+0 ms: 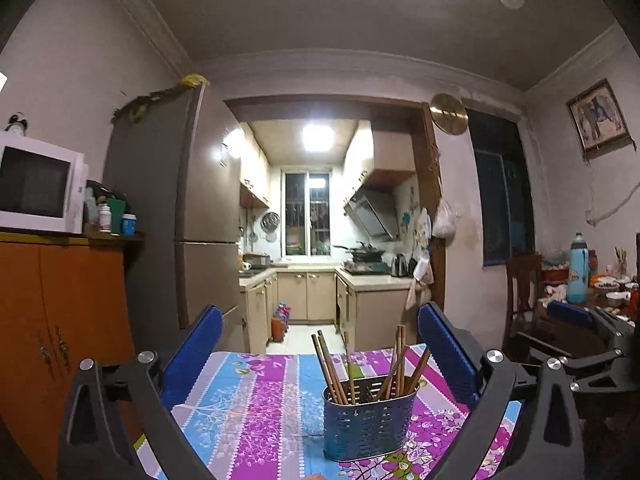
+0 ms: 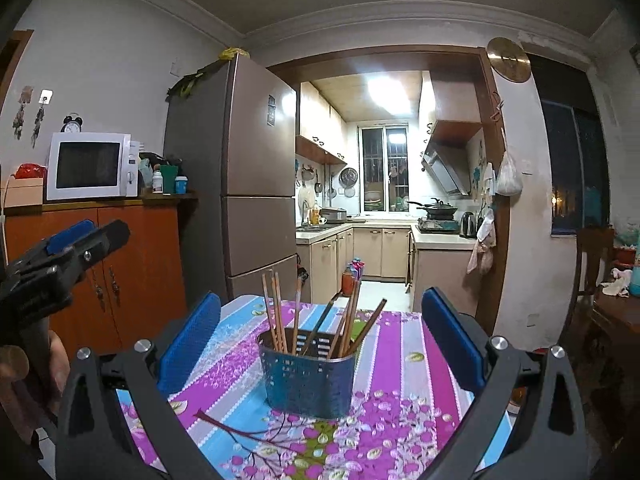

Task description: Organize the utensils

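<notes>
A blue perforated metal utensil holder [image 1: 370, 420] stands upright on the flowery purple and blue tablecloth [image 1: 260, 400]. Several wooden chopsticks [image 1: 332, 368] lean inside it. My left gripper [image 1: 320, 354] is open, its blue pads wide apart; the holder lies ahead between them, untouched. In the right wrist view the same holder [image 2: 308, 380] with its chopsticks [image 2: 280, 316] sits ahead of my right gripper [image 2: 322, 338], also open and empty. Each gripper shows in the other's view: the right gripper [image 1: 588, 316] at the right edge, the left gripper [image 2: 100, 236] at the left, held by a hand [image 2: 24, 364].
An orange cabinet [image 2: 132, 264] with a white microwave [image 2: 90, 166] stands to the left, a tall fridge [image 2: 256, 184] beside it. Straight ahead a doorway leads into the kitchen. At the right are a wooden chair [image 1: 524, 296] and a cluttered side table with a blue bottle [image 1: 578, 272].
</notes>
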